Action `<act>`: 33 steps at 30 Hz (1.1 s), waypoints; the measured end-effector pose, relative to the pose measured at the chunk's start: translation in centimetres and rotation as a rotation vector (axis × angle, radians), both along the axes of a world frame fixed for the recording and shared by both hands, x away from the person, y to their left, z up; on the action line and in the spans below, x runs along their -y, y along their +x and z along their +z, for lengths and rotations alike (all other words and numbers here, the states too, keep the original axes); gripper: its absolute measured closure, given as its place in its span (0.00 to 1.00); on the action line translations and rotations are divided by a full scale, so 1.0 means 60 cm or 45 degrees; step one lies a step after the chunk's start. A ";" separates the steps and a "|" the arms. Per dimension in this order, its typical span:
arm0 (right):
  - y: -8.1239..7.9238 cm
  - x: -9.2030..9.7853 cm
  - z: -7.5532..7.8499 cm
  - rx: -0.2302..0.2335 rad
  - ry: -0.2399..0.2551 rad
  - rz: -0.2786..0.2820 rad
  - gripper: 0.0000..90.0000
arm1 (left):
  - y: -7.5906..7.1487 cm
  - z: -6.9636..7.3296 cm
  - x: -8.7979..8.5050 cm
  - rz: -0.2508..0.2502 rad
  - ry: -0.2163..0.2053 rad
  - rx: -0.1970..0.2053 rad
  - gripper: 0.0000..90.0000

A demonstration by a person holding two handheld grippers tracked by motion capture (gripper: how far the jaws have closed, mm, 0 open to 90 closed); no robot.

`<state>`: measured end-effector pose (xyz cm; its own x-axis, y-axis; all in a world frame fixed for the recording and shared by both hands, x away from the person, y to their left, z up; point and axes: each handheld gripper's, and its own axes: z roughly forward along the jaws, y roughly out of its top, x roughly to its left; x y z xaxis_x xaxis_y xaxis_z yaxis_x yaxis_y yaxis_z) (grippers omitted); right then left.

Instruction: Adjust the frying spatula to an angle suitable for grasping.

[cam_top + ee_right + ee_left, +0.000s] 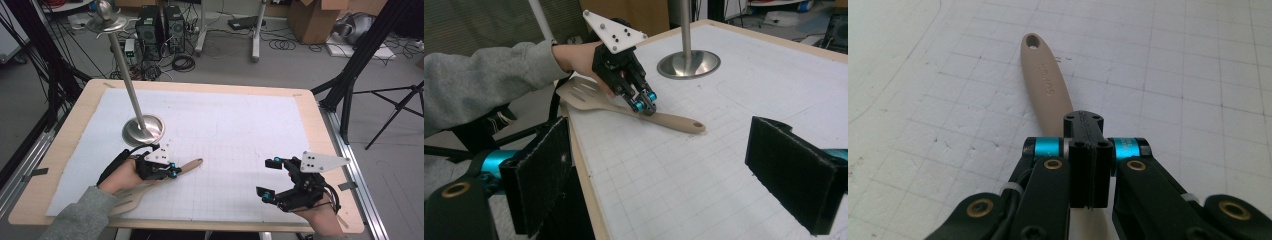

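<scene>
A beige slotted spatula lies on the white gridded mat at the front left, its handle pointing right and its blade hanging past the table's near edge. My left gripper is shut on the handle, about midway along it. In the left gripper view the handle, with its hanging hole, runs on beyond the closed jaws of the left gripper. My right gripper rests open at the front right with nothing between its pads. It faces the spatula and the left gripper.
A steel stand with a round base, a tilted pole and a dish on top stands just behind the left hand. The wooden table rim frames the mat. Tripod legs, computers and cables lie on the floor beyond.
</scene>
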<state>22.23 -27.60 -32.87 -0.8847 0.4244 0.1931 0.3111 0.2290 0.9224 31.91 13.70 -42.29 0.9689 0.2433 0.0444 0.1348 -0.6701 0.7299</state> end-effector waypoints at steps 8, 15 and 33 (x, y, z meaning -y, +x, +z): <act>0.000 0.001 0.001 0.002 0.000 0.002 0.12 | 0.002 0.000 -0.002 0.008 -0.011 -0.016 0.99; 0.001 0.003 -0.001 0.002 -0.003 -0.004 0.12 | 0.004 0.010 -0.009 0.048 -0.082 0.003 0.99; 0.007 0.002 0.003 0.012 0.016 0.006 0.12 | -0.020 0.042 -0.044 0.206 -0.189 0.009 0.61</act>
